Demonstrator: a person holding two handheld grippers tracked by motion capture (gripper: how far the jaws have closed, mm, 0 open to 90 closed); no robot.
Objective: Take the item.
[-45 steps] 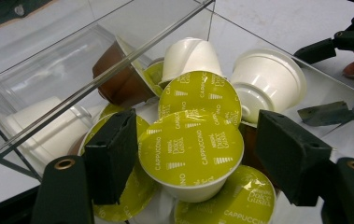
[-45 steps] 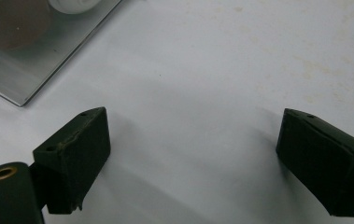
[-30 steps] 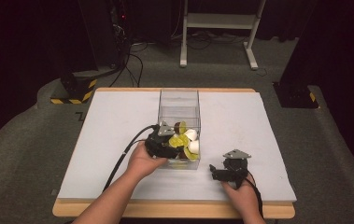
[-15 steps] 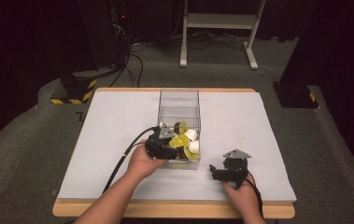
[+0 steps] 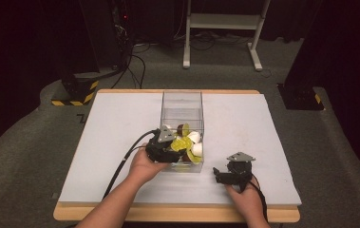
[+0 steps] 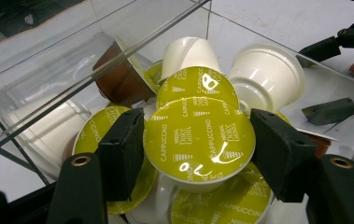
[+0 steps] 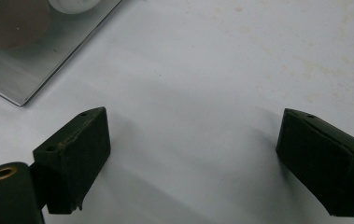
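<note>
With clear box (image 5: 182,102) holding coffee pods | L gripper (image 6: 198,140) pinching green pod (image 6: 199,140) | R gripper (image 7: 193,158) spread

We see the white bench (image 5: 120,137) brightly lit from above, while the room behind it stays dark. Glare streaks the green lid (image 6: 198,133) and the edges of the clear box (image 6: 132,49). The near jaws look soft and slightly out of focus. In the right gripper view they cast faint, diffuse shadows on the bench.
</note>
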